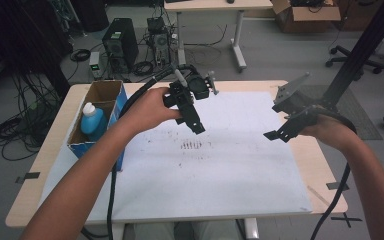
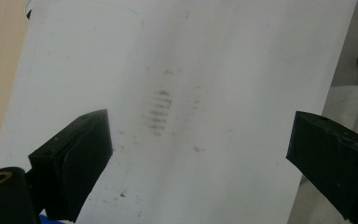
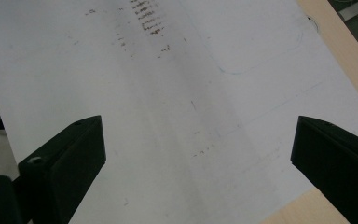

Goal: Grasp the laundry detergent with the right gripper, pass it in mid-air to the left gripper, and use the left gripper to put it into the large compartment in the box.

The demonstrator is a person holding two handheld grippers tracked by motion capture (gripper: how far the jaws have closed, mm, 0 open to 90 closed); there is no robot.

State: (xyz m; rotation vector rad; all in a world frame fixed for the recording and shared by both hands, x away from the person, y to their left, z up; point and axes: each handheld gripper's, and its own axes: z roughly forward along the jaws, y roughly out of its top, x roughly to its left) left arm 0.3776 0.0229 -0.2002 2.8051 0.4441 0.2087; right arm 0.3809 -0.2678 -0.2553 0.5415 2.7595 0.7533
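My left gripper (image 1: 196,125) hangs above the middle of a white sheet (image 1: 230,165) that covers the wooden table. In the left gripper view its black jaws stand wide apart, left gripper (image 2: 200,149) open, with nothing between them and a patch of dark smudges (image 2: 157,112) below. My right gripper (image 1: 275,135) is held over the sheet's right side, pointing left. In the right gripper view the right gripper (image 3: 198,154) is open too, over the bare white sheet (image 3: 168,116).
An open cardboard box (image 1: 99,117) with blue sides stands at the table's left and holds a blue bottle (image 1: 92,121) with a white cap. The smudged marks (image 1: 191,145) lie mid-sheet. Bare wood (image 1: 325,170) borders the sheet on the right.
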